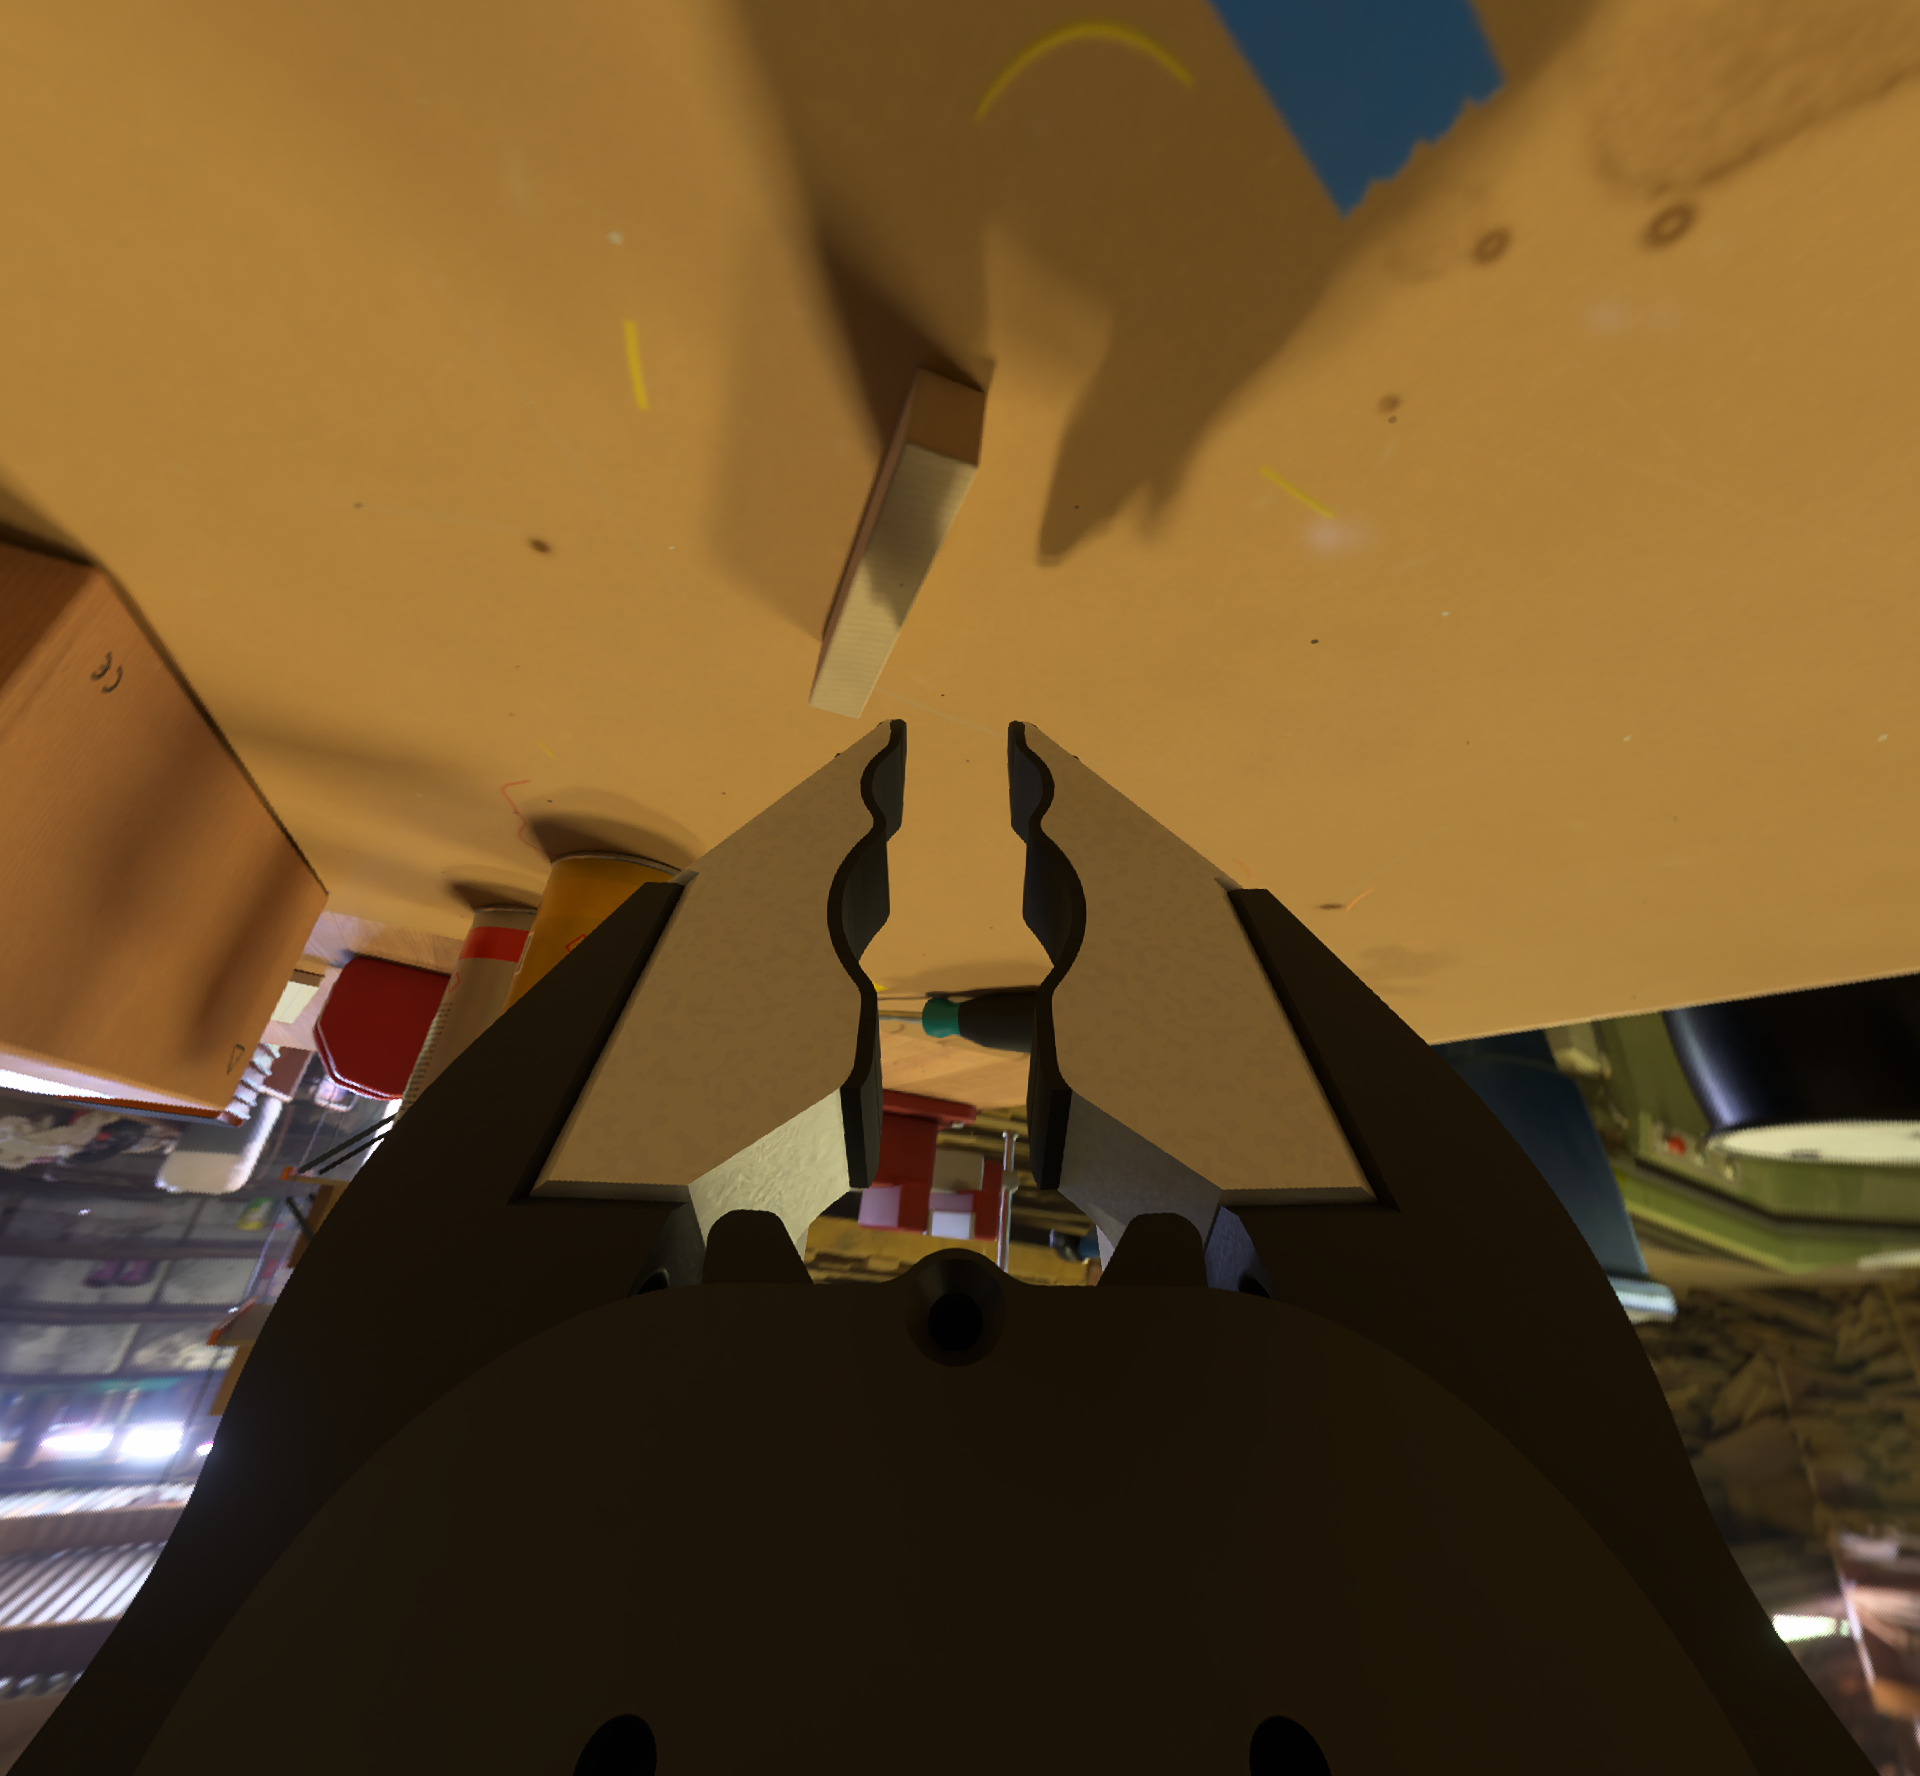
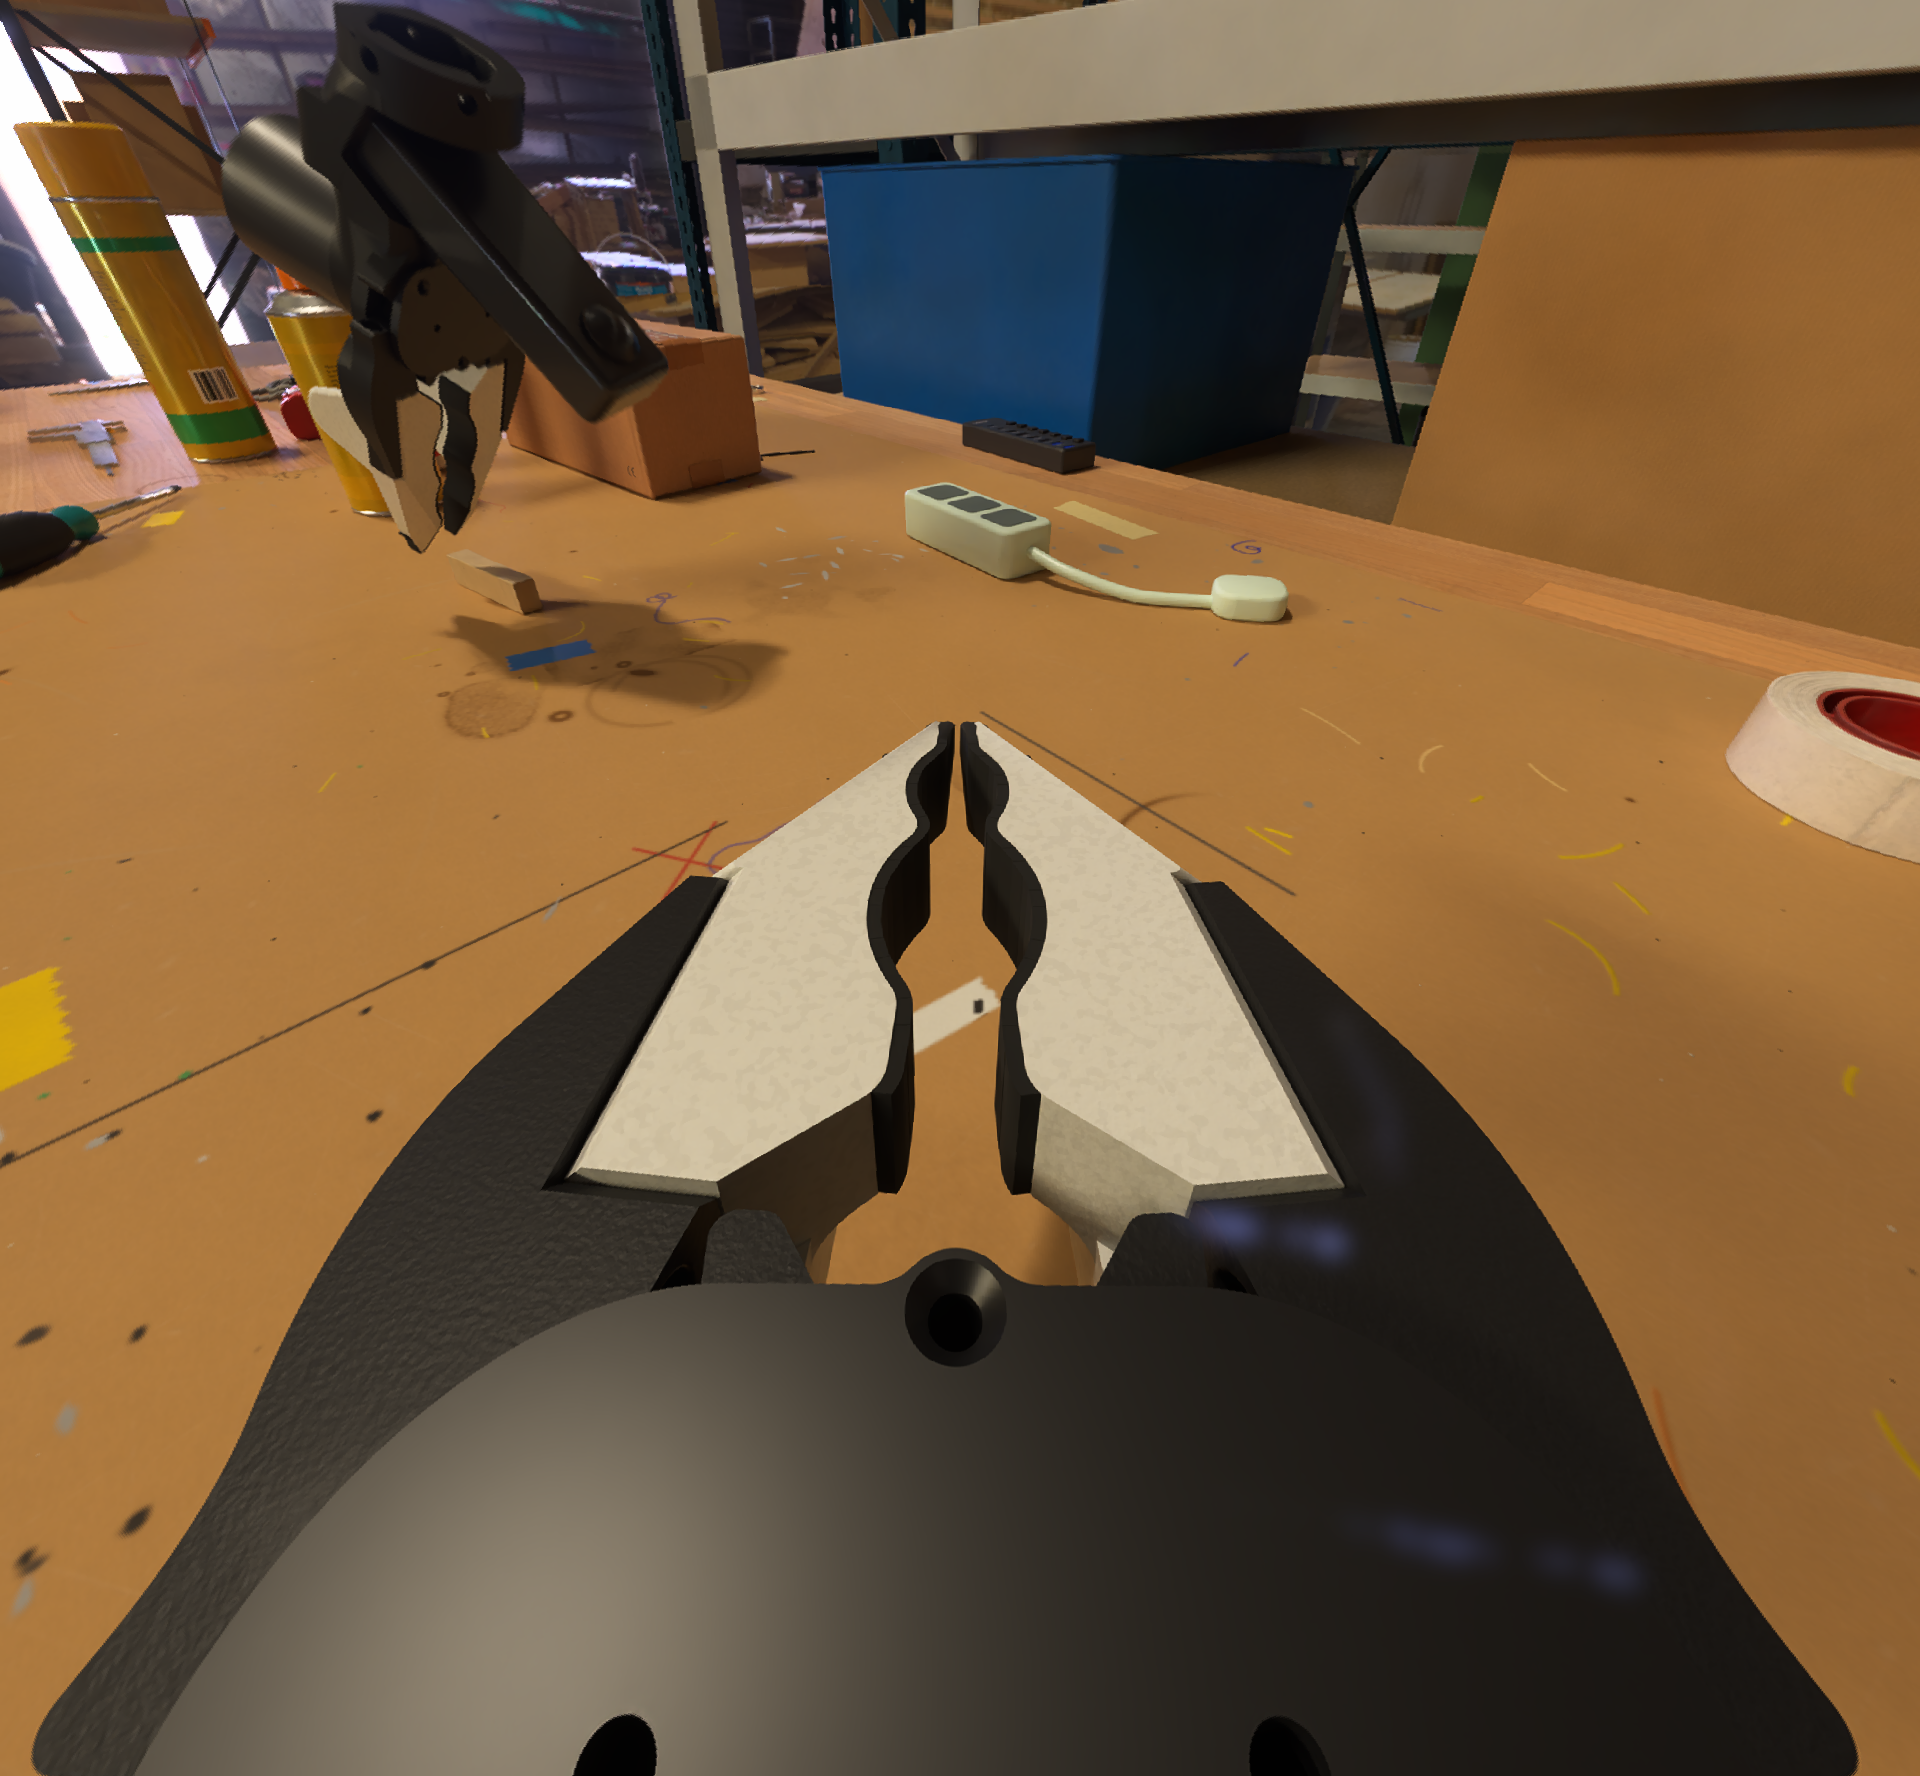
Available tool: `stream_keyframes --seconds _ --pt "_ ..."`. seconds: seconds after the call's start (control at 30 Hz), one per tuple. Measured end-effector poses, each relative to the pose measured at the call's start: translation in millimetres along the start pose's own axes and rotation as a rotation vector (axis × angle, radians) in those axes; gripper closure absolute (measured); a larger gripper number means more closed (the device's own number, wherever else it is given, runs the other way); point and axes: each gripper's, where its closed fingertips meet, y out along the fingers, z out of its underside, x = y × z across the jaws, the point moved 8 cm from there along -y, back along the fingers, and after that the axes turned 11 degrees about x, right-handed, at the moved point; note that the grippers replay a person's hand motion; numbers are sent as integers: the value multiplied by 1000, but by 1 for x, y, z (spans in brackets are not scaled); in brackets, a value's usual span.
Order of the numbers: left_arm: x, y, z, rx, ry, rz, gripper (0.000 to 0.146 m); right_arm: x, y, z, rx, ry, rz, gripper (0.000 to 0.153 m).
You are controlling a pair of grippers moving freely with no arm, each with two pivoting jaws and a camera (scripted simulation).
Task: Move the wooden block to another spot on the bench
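The wooden block (image 1: 902,542) is a small pale oblong lying flat on the brown bench top (image 1: 416,376). The left wrist view is turned upside down. My left gripper (image 1: 956,729) is open with a narrow gap and empty, its tips just short of the block's near end. In the right wrist view the block (image 2: 497,580) lies on the bench (image 2: 1039,687) at the far left, and the left gripper (image 2: 434,526) hangs tilted just above its left end. My right gripper (image 2: 956,727) is shut and empty, low over the middle of the bench, far from the block.
A cardboard box (image 2: 644,422), yellow spray cans (image 2: 140,292) and a screwdriver (image 2: 47,537) stand behind and left of the block. A white power strip (image 2: 977,529) with its plug lies mid-bench. A tape roll (image 2: 1829,760) sits at right, blue tape (image 2: 549,656) near the block, and a blue bin (image 2: 1081,292) behind.
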Motion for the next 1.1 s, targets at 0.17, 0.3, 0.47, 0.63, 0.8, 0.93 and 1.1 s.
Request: stream_keyframes --seconds 0.17,0.3,0.47,0.63,0.8,0.93,1.1 --pt "-2 1 -11 -67 22 79 128 -1 0 0 -5 6 -5 152" --pt "-5 -5 -24 -191 23 175 131 0 0 0 -6 7 -8 152" --pt "1 -16 -24 -246 -27 139 136 1 0 0 -2 1 -3 152" --pt "15 -6 -7 -33 -51 -77 137 0 1 0 0 12 -12 152" --pt "8 9 -20 140 105 -191 121 1 1 0 -4 6 -11 152" --pt "3 19 -28 219 165 -258 127 1 -2 -2 -8 4 -10 152" --pt "2 17 -33 231 176 -245 133 1 -3 -4 -20 4 -17 152"
